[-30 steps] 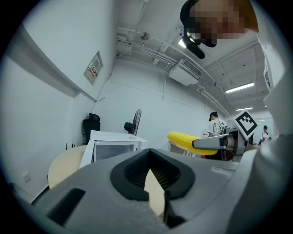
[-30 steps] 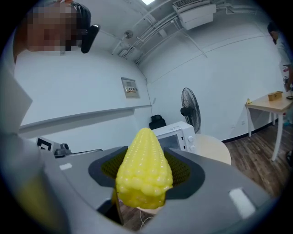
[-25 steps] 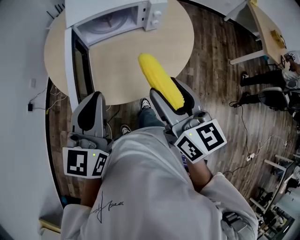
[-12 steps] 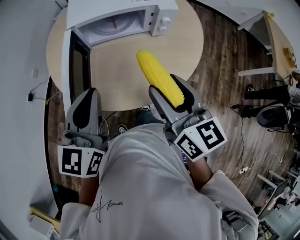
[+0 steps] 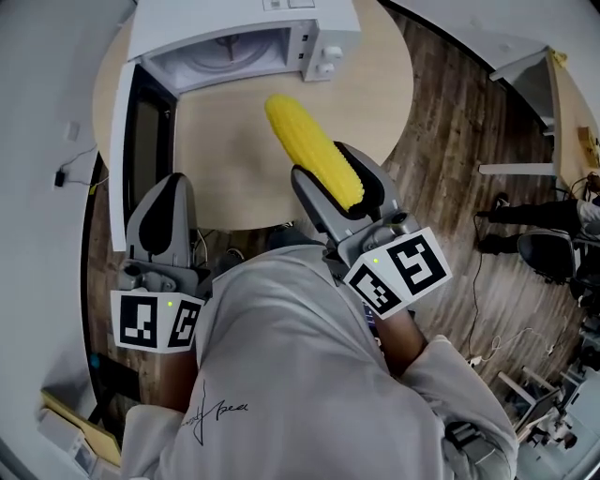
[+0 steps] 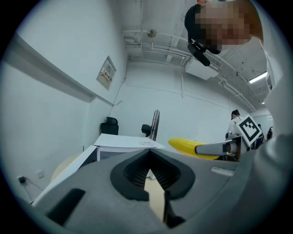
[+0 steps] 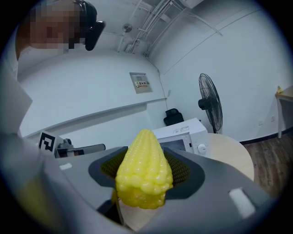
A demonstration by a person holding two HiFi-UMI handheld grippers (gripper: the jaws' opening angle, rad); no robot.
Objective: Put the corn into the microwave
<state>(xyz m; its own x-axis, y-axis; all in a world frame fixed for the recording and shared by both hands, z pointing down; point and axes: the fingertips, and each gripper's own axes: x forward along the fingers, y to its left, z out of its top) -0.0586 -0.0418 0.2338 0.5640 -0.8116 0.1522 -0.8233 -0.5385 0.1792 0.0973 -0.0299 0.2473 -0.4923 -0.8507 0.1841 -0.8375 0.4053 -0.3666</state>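
Item: corn (image 5: pixel 312 150), one yellow cob, held in the air over the worktop (image 5: pixel 234 178). It is short of the microwave (image 5: pixel 234 28) and touches neither.
Hold: right tongs (image 5: pixel 328 169) are clamped on the cob's thick end, with a ribbed pad on each flank. Most of the cob's length sticks out past the tips.
Reason for hold: gripping the butt end leaves the tapered end free to go in first. By my reading this lets the cob reach into the cavity while the tongs stay mostly outside.
Heading: the cob's tip points up and left towards the open cavity. The right gripper view shows the microwave beyond the cob.
Microwave: stands at the far edge of the worktop. Its door (image 5: pixel 127 141) is swung wide to the left and the turntable shows inside, so the opening looks unobstructed.
Left tongs (image 5: pixel 171 192): closed to a thin slit and holding nothing. They sit low near the worktop's near edge, beside the door and clear of the cob's path. They appear to be idle for this step.
Stage, as judged: the carry is in hand and the placing is not yet done.
Risk, as judged: the long overhang could swing or catch the cavity's rim if the cob goes in at an angle.
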